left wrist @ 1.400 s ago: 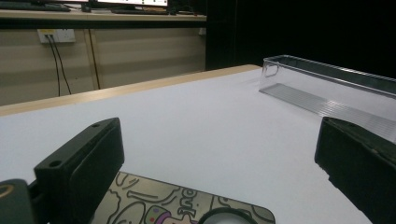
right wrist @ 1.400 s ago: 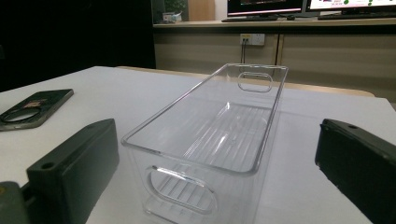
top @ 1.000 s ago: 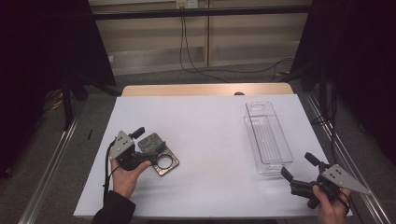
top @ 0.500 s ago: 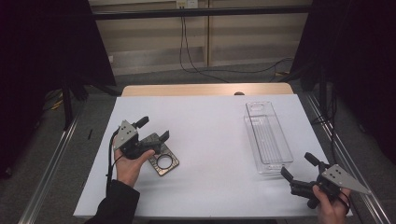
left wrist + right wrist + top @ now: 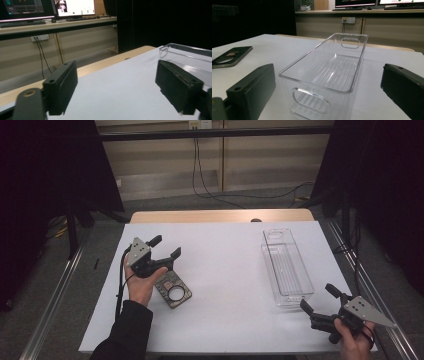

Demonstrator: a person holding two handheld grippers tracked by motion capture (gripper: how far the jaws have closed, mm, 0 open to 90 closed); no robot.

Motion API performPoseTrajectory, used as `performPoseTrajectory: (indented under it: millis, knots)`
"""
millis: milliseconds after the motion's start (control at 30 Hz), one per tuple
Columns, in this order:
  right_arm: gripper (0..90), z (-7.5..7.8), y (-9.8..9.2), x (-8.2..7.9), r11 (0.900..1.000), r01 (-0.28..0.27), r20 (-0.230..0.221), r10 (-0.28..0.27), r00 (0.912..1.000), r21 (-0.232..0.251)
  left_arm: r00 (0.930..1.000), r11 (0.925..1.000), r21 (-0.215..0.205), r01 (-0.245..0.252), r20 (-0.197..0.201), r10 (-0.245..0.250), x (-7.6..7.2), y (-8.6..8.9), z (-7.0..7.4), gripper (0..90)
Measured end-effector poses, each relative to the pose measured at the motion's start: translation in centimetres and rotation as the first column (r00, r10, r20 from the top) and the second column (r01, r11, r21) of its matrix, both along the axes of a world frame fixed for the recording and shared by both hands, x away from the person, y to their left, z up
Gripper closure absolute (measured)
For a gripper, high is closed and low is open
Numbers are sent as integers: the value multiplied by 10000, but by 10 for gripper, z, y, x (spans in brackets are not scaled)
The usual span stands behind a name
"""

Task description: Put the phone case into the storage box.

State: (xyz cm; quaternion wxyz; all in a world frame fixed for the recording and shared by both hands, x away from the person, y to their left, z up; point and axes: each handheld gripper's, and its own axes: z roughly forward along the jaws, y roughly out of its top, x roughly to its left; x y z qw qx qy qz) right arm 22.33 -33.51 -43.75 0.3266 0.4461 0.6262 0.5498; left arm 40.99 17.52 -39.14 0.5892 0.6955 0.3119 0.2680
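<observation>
A dark flat plate with a round hole (image 5: pixel 173 291) lies on the white table, left of centre; it also lies at the left in the right gripper view (image 5: pixel 230 56). My left gripper (image 5: pixel 166 246) hovers just beyond the plate, off its far left end. Its jaws have just been closing a little but stand open with nothing between them (image 5: pixel 120 85). A clear plastic bin (image 5: pixel 287 267) stands empty at the right. My right gripper (image 5: pixel 318 297) rests near the front right corner, open, facing the bin's near end (image 5: pixel 329 70).
The white table top (image 5: pixel 225 255) ends at a wooden strip along the far side. Metal rails run along both sides of the table. Cables hang down the wall behind, and monitors stand on a desk (image 5: pixel 50 10) beyond.
My left gripper has lifted off the dark plate and drifted toward the far side, uncovering the plate. The right gripper and the bin have not moved.
</observation>
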Motion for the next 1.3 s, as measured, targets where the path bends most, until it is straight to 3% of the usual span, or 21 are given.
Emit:
performPoseTrajectory:
  millis: [167,300,367,433,667,800,900,967,1167,1300]
  knots:
    - [0,0,0,-1,10000,-70,10,70,10000,-50,10000,9997,260,34,-79,-32,-3,0,-1,295]
    - [0,0,0,-1,10000,-58,27,58,10000,-35,9998,9999,-84,150,-103,-151,-5,3,0,399]
    - [0,0,0,-1,10000,-65,23,65,10000,-28,9988,9989,-167,431,-221,-435,-4,5,0,510]
    - [0,0,0,-1,10000,-83,18,83,10000,-51,9990,9994,-8,357,-256,-357,-4,6,0,541]
    - [0,0,0,-2,10000,-71,30,71,10000,-14,9922,9955,334,887,-906,-854,-4,3,-6,788]
    - [0,0,0,-2,10000,-79,25,79,10000,-12,9888,9942,347,1019,-1134,-973,-4,3,-5,847]
    - [0,0,0,-2,10000,-74,18,74,10000,2,9823,9923,462,1153,-1537,-1070,-3,6,-4,900]
    - [0,0,0,-1,10000,-90,16,90,10000,-19,9783,9899,772,1186,-1798,-1032,-2,7,-3,900]
    - [0,0,0,-2,9999,-111,18,111,9999,-29,9566,9875,685,1416,-2663,-1187,0,7,-5,900]
    - [0,0,0,-1,9999,-120,15,120,9999,-24,9478,9862,935,1367,-3020,-1027,2,6,-5,900]
